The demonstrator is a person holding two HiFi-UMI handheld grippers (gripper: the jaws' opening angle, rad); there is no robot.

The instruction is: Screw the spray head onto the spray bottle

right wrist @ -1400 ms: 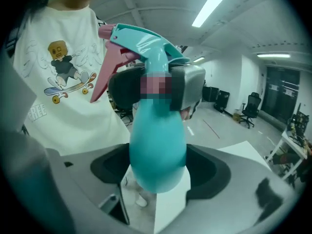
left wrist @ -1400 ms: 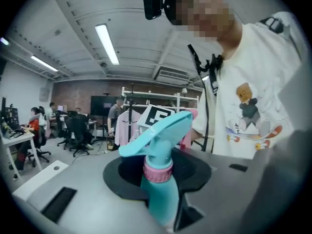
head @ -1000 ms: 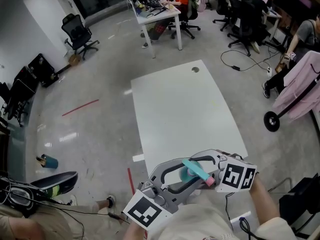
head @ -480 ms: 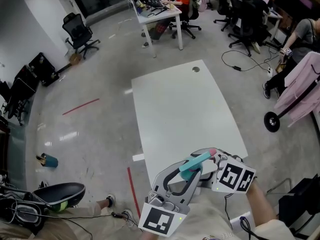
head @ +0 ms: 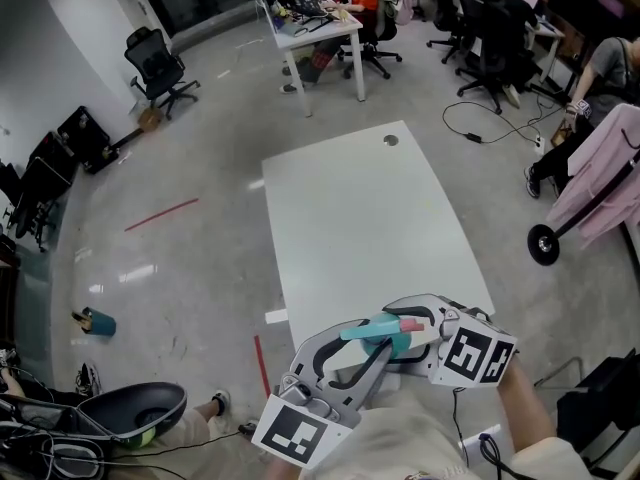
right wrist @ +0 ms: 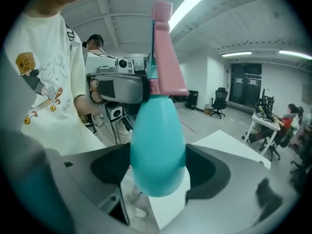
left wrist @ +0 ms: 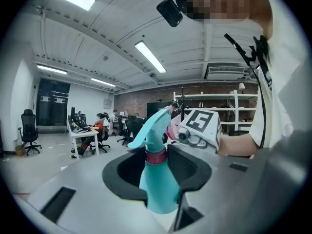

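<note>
I've got the spray bottle held up in the air over the near end of the bench, between both tools. It is a smooth, egg-shaped body of glossy teal plastic. My right claw is clamped on its fat lower half. The left claw has just been closing, and its pads now sit on the tapering part under the dark pink ribbed collar. The spray head sits on top, teal as well, with a beak-like nozzle and a flat, matte pink trigger. From the head view the grey moulded tool bodies and their black-and-white marker cubes cover most of the bottle, so I see only the head and trigger there. The bench top is plain white and bare, with a round cable hole at its far end. Around it is polished concrete floor with a red tape strip. A black office chair stands well off to the left, a second desk stands beyond, and a pink garment hangs on a wheeled rack at the right.
</note>
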